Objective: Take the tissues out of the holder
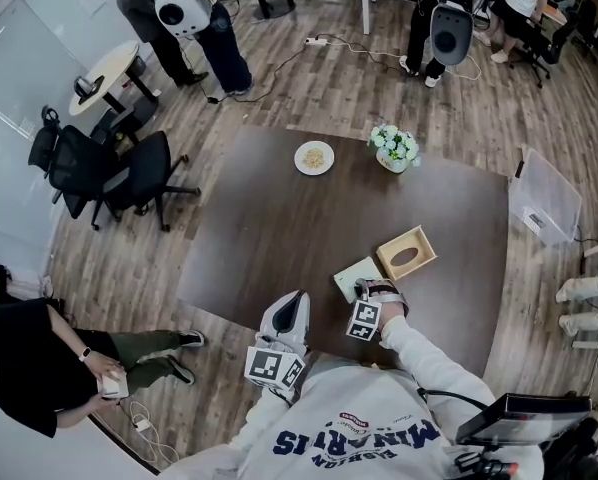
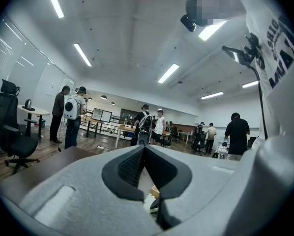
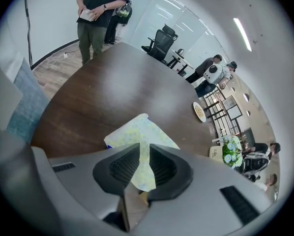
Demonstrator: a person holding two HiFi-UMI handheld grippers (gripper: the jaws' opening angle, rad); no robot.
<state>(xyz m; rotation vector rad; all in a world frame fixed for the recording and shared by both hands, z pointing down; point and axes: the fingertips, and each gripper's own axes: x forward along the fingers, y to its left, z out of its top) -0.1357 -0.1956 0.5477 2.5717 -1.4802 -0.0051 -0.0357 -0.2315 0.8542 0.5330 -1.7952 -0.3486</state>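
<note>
Tissue pack [image 3: 139, 129] lies on the tabletop [image 3: 112, 92] just beside the holder [image 1: 407, 253], its edge between the right gripper's [image 3: 144, 167] parted, unpinching jaws; advise lifting straight clear without snagging; left gripper [image 2: 145, 163] clenched, empty.

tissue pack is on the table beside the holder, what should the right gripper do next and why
Probably draw the right gripper back off the tissue pack: it lies on the table beside the wooden holder, jaws slightly apart around its edge.
</note>
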